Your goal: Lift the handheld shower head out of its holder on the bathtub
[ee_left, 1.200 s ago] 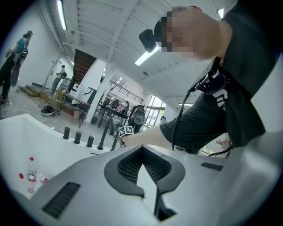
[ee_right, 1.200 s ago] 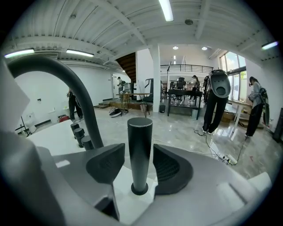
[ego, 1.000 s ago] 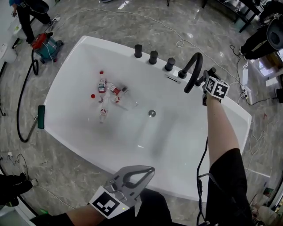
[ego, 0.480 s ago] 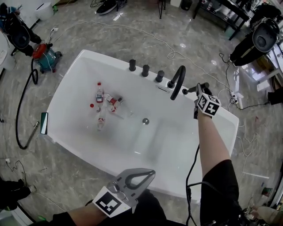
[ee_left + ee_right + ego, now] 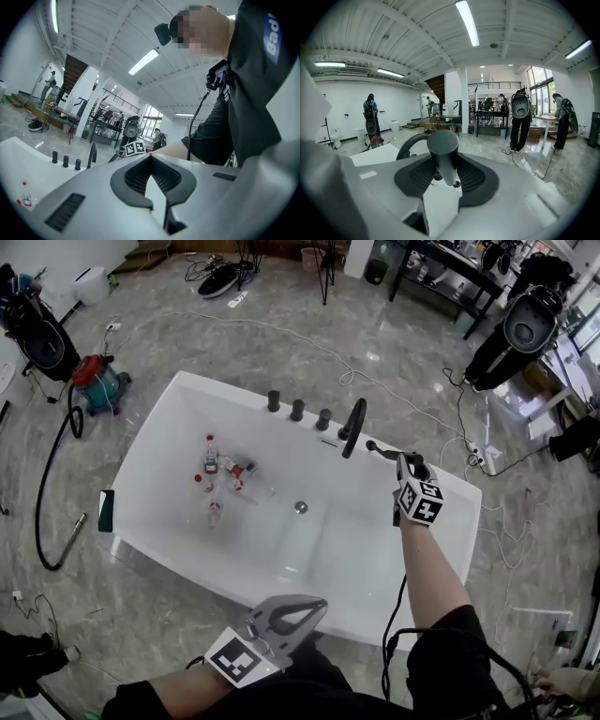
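In the head view the white bathtub [image 5: 169,418] carries three black knobs [image 5: 297,410] and a curved black spout [image 5: 353,427] on its far rim. To the spout's right my right gripper [image 5: 405,463] is shut on the dark handheld shower head [image 5: 378,448], which is held above the rim. In the right gripper view the shower head [image 5: 442,150] stands as a dark cylinder clamped between the jaws, with the spout [image 5: 410,143] behind it. My left gripper [image 5: 322,600] hovers at the tub's near side, its jaws shut with nothing in them; its tips [image 5: 150,157] meet.
Several small bottles [image 5: 223,471] lie in the tub near the drain [image 5: 300,507]. A red vacuum [image 5: 96,382] and its black hose [image 5: 52,484] sit on the floor at the left. Cables [image 5: 469,451] trail across the floor at the right. People and equipment stand at the back.
Both grippers have risen and the tub looks smaller. The right gripper has carried the shower head up and away from the rim by the spout.
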`<state>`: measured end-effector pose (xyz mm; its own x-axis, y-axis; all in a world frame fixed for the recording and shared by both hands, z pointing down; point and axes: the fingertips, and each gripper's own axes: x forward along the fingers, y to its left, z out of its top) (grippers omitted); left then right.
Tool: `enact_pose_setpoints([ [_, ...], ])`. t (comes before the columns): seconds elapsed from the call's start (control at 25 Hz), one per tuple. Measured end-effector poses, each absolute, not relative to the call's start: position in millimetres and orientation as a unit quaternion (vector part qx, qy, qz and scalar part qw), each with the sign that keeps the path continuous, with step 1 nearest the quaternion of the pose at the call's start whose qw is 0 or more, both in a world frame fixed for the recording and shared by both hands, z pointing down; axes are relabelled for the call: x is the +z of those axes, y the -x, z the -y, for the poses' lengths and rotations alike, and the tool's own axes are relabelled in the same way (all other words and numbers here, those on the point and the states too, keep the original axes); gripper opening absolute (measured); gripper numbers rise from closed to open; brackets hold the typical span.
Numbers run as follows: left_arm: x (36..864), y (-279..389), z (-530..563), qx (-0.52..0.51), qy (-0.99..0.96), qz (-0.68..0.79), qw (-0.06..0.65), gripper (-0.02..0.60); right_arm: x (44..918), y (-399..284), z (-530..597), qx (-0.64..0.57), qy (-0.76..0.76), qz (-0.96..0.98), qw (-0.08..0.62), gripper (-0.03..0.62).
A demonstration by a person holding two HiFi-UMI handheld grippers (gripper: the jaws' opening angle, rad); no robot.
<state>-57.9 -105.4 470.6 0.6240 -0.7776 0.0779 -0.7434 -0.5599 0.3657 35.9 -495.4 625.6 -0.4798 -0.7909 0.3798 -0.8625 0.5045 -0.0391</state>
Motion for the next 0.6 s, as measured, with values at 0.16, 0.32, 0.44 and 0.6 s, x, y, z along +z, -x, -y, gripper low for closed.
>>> enact_pose_setpoints([
  [0.16, 448.5, 49.4, 87.6, -0.049, -0.886, 0.422, 0.183, 0.000, 604.2, -47.2, 445.3, 0.108, -0.477, 0.858, 0.158, 0.135],
  [0.32, 432.8, 45.0, 71.4, -0.041, -0.893, 0.411, 0.181, 0.000, 592.5, -52.9, 395.5, 0.118, -0.474, 0.860, 0.151, 0.135],
  [0.44, 423.1, 41.9, 60.7, -0.037, -0.898, 0.400, 0.182, 0.000, 578.9, -52.6, 359.9, 0.124, -0.472, 0.861, 0.143, 0.135],
  [0.6, 407.4, 37.4, 49.8, -0.044, -0.905, 0.386, 0.176, 0.000, 561.4, -53.5, 315.1, 0.135, -0.472, 0.861, 0.131, 0.135],
])
